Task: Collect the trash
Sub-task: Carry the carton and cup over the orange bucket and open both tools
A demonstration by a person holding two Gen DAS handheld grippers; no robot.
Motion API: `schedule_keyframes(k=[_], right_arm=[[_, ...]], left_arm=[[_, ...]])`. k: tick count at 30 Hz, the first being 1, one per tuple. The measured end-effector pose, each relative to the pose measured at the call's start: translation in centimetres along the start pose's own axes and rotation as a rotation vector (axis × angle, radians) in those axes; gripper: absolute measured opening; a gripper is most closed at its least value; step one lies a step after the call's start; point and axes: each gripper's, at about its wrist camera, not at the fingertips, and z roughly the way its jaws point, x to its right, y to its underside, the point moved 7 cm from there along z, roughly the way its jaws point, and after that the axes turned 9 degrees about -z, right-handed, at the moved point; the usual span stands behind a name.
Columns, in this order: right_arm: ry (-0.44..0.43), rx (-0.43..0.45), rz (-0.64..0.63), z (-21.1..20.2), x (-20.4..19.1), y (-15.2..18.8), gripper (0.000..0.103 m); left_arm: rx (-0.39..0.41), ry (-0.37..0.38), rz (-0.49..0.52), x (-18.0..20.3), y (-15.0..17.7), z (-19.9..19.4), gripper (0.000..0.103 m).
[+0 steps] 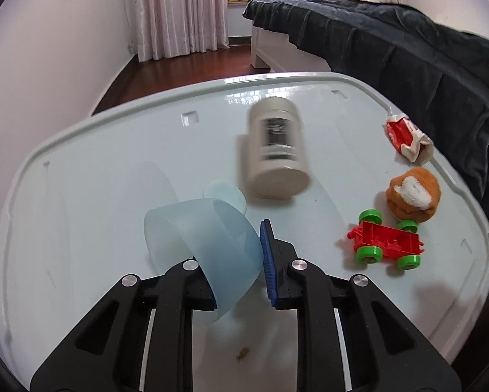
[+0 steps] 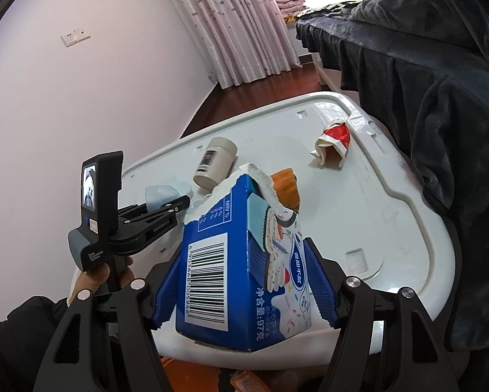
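A torn blue biscuit box (image 2: 244, 281) sits clamped in the right gripper (image 2: 244, 290); the left gripper (image 1: 241, 261) pinches a translucent blue cup (image 1: 208, 245) above the tabletop (image 1: 97, 170).

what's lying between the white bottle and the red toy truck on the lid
Nothing. In the left wrist view the white lid is bare between the white bottle and the red toy truck; the orange plush sits off to the side.
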Motion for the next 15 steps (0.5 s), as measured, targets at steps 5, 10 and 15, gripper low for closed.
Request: schedule_keyframes(k=[5,10,15], right_arm=[[0.009,0.004,0.011,-0.1,0.5,0.1,0.067],[0.016,0.007,0.004,-0.3,0.3,0.0,0.067],[0.012,0.017,-0.031,-0.6,-0.8,0.0,0.067]], left_arm=[[-0.004,0.049,-0.071,-1.5,0.5,-0.9,0.018],[0.001,0.073,-0.091,-2.2,1.8,-2.8,0.018],[0.037,0.091,-0.132,-2.6,3.1,-7.3,0.018]])
